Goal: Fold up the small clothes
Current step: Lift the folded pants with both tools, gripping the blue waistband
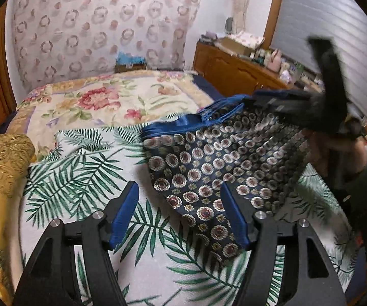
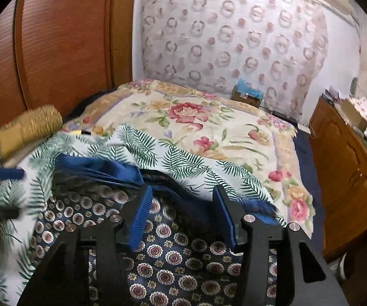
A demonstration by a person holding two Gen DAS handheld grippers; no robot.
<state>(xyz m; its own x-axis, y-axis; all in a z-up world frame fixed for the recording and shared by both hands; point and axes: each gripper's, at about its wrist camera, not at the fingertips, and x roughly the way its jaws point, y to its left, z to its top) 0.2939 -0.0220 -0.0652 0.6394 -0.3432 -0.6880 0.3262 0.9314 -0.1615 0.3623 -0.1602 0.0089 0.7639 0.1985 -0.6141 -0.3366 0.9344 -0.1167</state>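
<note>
Shorts (image 1: 209,168) half-hidden under right gripper (image 2: 180,199), blurred; left gripper (image 1: 179,199) and right both apart, nothing clamped; waistband (image 2: 101,168) edge smeared.

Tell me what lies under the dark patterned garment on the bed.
The dark patterned garment rests on a white palm-leaf sheet, which shows all around it. Farther back lies a floral bedspread. Whatever sits directly beneath the garment's middle is covered.

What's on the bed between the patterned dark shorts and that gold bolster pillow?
Only the palm-leaf sheet: in the left wrist view it lies bare between the shorts and the gold bolster, nothing resting on it.
</note>
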